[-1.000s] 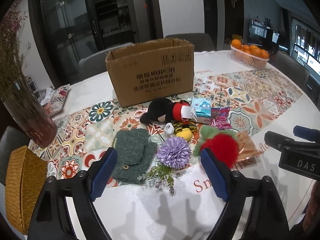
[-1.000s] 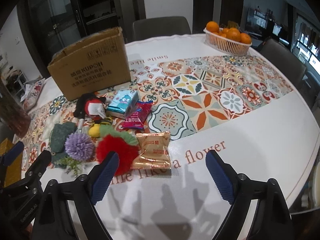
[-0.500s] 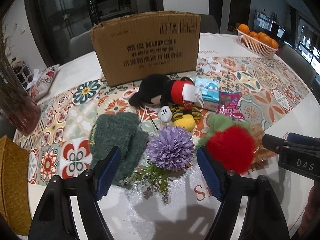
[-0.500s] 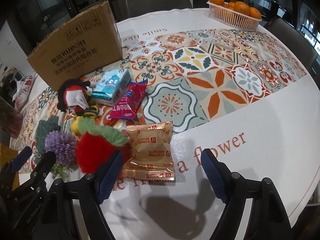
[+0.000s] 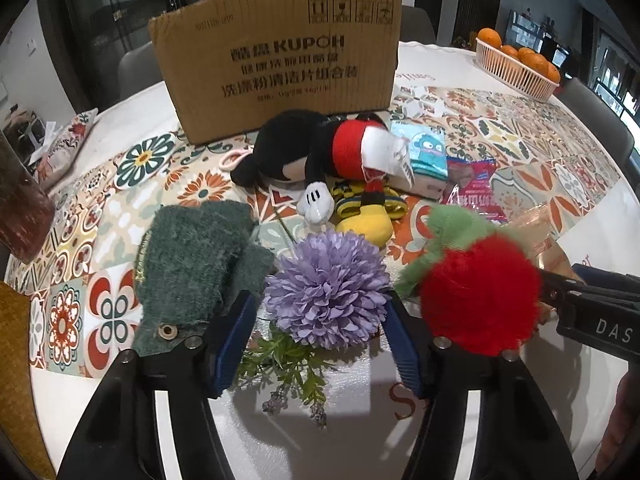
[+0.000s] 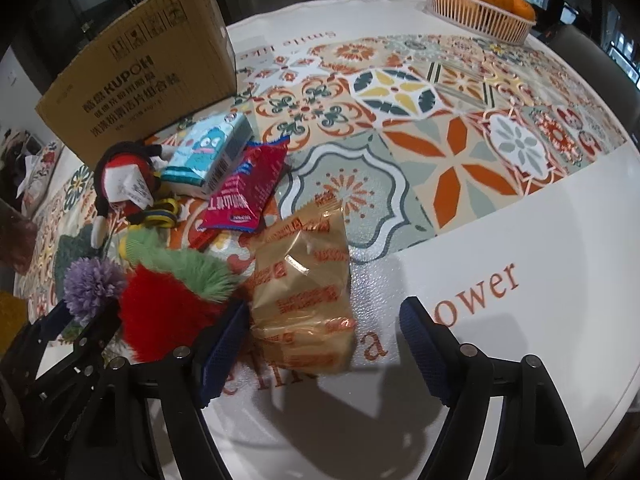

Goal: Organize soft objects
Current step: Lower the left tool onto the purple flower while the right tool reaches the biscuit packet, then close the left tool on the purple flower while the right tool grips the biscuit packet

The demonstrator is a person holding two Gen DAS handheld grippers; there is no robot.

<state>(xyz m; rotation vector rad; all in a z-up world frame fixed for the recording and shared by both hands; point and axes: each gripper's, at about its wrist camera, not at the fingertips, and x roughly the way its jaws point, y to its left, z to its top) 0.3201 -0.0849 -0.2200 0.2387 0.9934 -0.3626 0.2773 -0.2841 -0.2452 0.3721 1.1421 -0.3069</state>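
My left gripper is open, its blue pads on either side of a purple artificial flower lying on the table. A green knitted pouch lies to its left and a red fuzzy strawberry plush to its right. A black, red and white mouse plush lies behind, in front of the cardboard box. My right gripper is open around a gold snack packet, its left pad beside the strawberry plush.
A blue tissue pack and a red snack bag lie near the box. A basket of oranges stands at the far right. A wicker item and a brown vase are at the left.
Both grippers have moved forward and down. The left now straddles the purple flower; the right now straddles the gold packet. Both jaws stay open.
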